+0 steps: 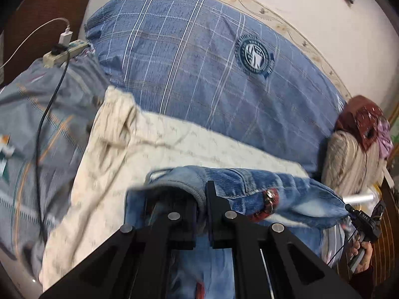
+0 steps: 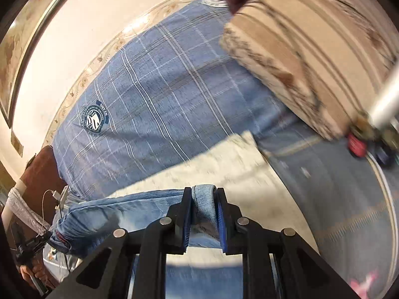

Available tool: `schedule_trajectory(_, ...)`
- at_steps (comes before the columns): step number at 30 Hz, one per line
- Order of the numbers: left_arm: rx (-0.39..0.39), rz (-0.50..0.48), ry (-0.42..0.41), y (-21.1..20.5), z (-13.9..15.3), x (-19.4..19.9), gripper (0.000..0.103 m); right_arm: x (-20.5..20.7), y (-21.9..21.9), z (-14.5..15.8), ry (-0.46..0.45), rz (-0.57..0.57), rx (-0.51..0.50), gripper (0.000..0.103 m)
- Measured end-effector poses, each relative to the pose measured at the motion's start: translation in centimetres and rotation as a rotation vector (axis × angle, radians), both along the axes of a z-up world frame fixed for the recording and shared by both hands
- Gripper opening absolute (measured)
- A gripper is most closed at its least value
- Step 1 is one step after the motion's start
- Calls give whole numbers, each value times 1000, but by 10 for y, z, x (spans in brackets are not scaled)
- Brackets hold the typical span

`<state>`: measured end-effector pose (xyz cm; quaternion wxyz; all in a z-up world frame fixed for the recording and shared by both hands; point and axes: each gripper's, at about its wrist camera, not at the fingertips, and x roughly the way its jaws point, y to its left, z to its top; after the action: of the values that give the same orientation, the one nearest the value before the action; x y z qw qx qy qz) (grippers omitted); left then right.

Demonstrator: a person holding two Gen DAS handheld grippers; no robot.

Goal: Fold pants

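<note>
Left wrist view: left hand-held gripper (image 1: 203,206) is clamped on the jeans (image 1: 249,184); right hand-held gripper (image 2: 202,211) pinches their denim edge over the bed (image 2: 237,162).

Faded blue denim pants (image 1: 249,186) – cream sheet (image 1: 174,139), blue plaid pillow (image 1: 187,57) with white lines.

The right tongs (image 2: 203,200) pinch a thick fold of the blue denim pants (image 2: 129,206), which stretch away to the left above a cream sheet (image 2: 224,164); beyond lies a blue plaid pillow (image 2: 162,87) bearing a round crest
</note>
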<state>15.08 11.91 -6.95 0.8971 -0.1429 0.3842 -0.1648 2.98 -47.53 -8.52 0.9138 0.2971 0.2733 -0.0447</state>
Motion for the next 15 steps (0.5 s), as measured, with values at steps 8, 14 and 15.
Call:
schedule_trajectory(8,15,2,166,27,-88,-71,7,-99,22,-72,96,49,10,19)
schedule_trajectory(14,-46,59,214,46,-118,-91,7,-136,31,-108,219,105,44,27)
schedule_trajectory(15,-47,57,212,46,-116,-92,7,-142,29,-111,229,103,62,28)
